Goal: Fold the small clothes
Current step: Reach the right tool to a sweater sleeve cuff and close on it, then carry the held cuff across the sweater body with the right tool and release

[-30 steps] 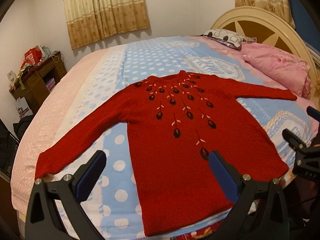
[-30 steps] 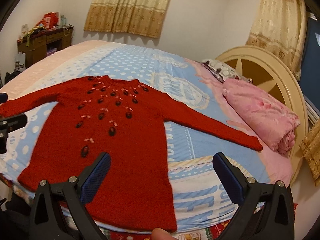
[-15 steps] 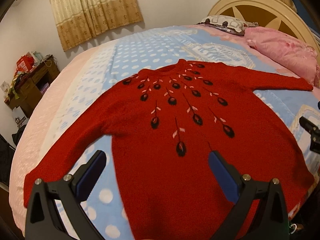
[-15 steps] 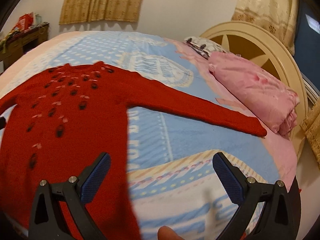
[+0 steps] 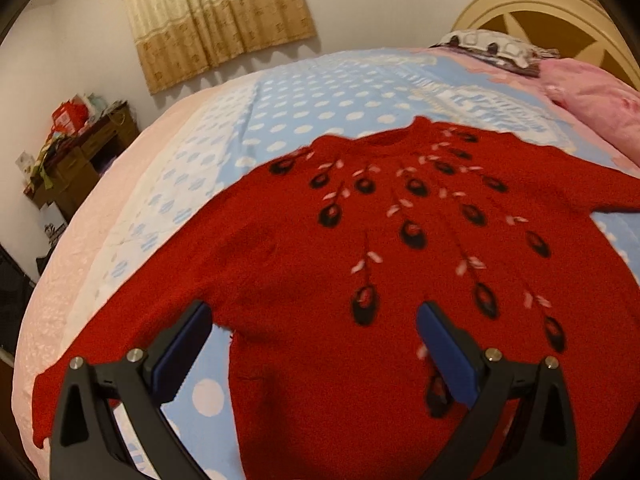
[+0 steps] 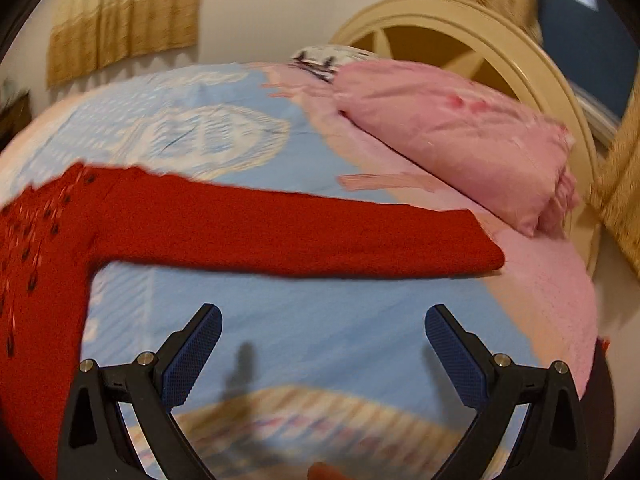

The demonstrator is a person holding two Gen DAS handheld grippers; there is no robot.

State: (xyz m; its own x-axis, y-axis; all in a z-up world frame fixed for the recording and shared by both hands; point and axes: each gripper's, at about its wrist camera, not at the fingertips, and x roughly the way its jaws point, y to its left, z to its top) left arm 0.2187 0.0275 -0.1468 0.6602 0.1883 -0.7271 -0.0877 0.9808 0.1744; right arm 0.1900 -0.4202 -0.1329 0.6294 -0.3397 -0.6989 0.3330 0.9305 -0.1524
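Note:
A small red sweater (image 5: 400, 280) with dark teardrop and pink leaf embroidery lies flat, face up, on the bed, sleeves spread out. My left gripper (image 5: 314, 346) is open and empty, low over the sweater's left armpit and body. In the right wrist view the sweater's right sleeve (image 6: 300, 232) stretches across to its cuff near the pink bedding. My right gripper (image 6: 323, 344) is open and empty, just short of that sleeve, over the blue bedspread (image 6: 280, 320).
A folded pink quilt (image 6: 460, 136) and a patterned pillow (image 5: 488, 46) lie by the cream headboard (image 6: 460, 32). A cluttered wooden desk (image 5: 76, 152) stands at the far left wall. Curtains (image 5: 216, 20) hang behind the bed.
Both grippers have moved forward and lower over the bed. The left one came in over the sweater's body; the right one swung right toward the right sleeve. Both stayed open.

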